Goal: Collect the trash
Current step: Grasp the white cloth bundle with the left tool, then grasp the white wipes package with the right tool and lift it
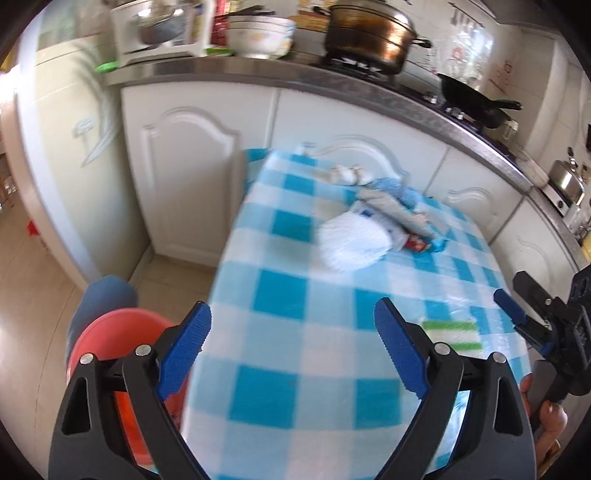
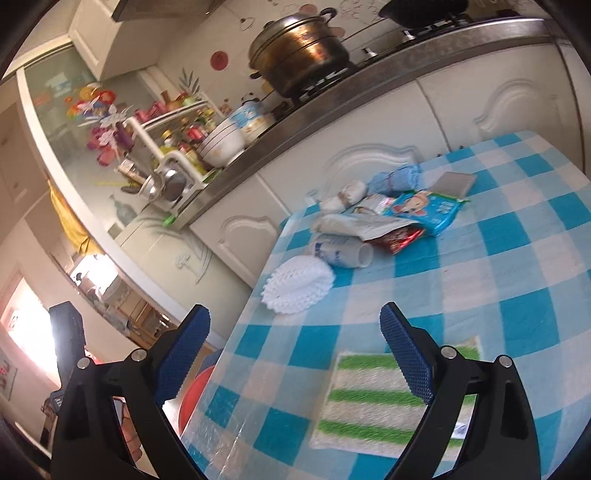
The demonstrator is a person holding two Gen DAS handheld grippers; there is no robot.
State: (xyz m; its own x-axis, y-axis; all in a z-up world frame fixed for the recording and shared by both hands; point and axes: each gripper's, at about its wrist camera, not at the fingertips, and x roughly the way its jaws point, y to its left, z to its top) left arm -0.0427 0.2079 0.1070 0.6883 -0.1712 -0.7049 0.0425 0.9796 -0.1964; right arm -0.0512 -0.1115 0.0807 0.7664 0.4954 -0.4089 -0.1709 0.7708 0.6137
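Note:
A pile of trash lies at the far side of the blue-checked table (image 2: pixel 517 280): a white foam fruit net (image 2: pixel 297 284) (image 1: pixel 352 243), a tipped white cup (image 2: pixel 341 251), a grey flat packet (image 2: pixel 362 223), a red wrapper (image 2: pixel 400 238) (image 1: pixel 415 243), a blue cartoon wrapper (image 2: pixel 424 208), a blue cloth ball (image 2: pixel 397 179) (image 1: pixel 395 188) and small white lumps (image 2: pixel 351 192). My left gripper (image 1: pixel 291 349) is open and empty above the table's near left edge. My right gripper (image 2: pixel 295 350) (image 1: pixel 517 314) is open and empty, over the table near a green-striped cloth (image 2: pixel 384 402) (image 1: pixel 452 334).
A red bucket (image 1: pixel 122 339) (image 2: pixel 194 398) stands on the floor by the table's left edge. White cabinets (image 1: pixel 199 177) and a steel counter (image 1: pixel 258 72) with a large pot (image 1: pixel 369 33), bowls (image 1: pixel 260 35) and a wok (image 1: pixel 476 101) run behind the table.

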